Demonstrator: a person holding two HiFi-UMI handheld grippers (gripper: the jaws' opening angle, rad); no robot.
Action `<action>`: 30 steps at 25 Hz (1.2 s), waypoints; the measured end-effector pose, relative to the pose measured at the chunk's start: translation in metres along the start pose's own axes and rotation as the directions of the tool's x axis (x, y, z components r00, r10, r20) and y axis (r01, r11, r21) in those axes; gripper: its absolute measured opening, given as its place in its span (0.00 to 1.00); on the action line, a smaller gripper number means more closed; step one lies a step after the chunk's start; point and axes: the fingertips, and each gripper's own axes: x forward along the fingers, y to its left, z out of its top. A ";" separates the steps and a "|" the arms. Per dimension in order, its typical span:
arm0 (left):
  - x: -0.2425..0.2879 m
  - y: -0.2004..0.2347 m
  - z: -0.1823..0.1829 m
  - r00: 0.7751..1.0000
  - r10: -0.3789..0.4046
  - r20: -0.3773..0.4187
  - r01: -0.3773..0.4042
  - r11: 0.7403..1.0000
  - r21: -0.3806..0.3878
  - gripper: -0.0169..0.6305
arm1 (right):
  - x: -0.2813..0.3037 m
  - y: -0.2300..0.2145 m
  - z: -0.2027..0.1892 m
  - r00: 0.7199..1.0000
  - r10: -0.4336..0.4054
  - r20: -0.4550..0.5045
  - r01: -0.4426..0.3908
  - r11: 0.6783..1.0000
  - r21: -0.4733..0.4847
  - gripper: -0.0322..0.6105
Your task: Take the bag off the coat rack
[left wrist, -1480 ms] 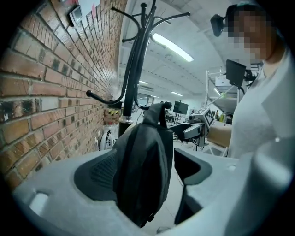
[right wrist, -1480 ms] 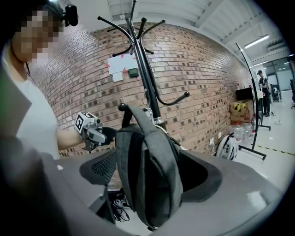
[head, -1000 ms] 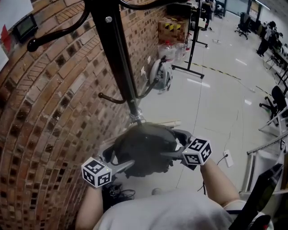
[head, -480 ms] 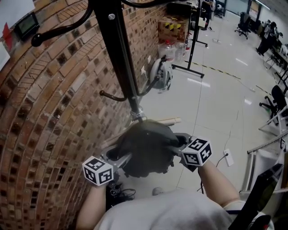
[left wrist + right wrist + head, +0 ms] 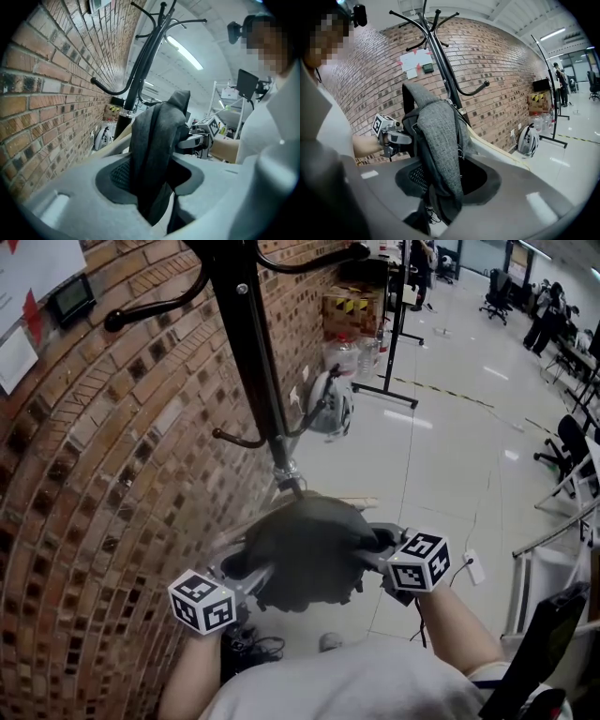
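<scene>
- The left gripper [image 5: 251,579] and the right gripper [image 5: 372,549] had just closed, each clamping one side of the grey backpack [image 5: 305,554].
- It seemed best to lift evenly until the backpack cleared the coat rack [image 5: 255,371].

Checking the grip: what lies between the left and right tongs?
The grey bag, as the head view shows. The left tongs and right tongs have just been closing their jaws, each with bag fabric pinched between.

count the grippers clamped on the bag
2. In the head view, the left gripper pinches the left side of the bag and the right gripper its right side. Both pairs of jaws have just been closing, with the bag between them. Neither is hidden.
</scene>
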 end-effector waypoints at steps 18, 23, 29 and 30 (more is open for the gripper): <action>-0.184 -0.148 -0.131 0.995 -0.096 -0.008 0.097 0.993 0.061 0.28 | -0.084 0.241 -0.131 0.997 -0.068 0.047 0.066 0.997 0.039 0.28; -0.263 -0.207 -0.158 0.993 -0.110 -0.048 0.114 0.987 0.109 0.28 | -0.116 0.337 -0.164 0.994 -0.069 0.079 0.062 0.994 0.091 0.28; -0.330 -0.260 -0.194 0.987 -0.144 -0.077 0.151 0.984 0.097 0.28 | -0.146 0.422 -0.199 0.994 -0.085 0.074 0.075 0.989 0.125 0.28; -0.339 -0.267 -0.199 0.985 -0.151 -0.079 0.158 0.983 0.092 0.28 | -0.150 0.434 -0.203 0.994 -0.087 0.070 0.077 0.989 0.129 0.28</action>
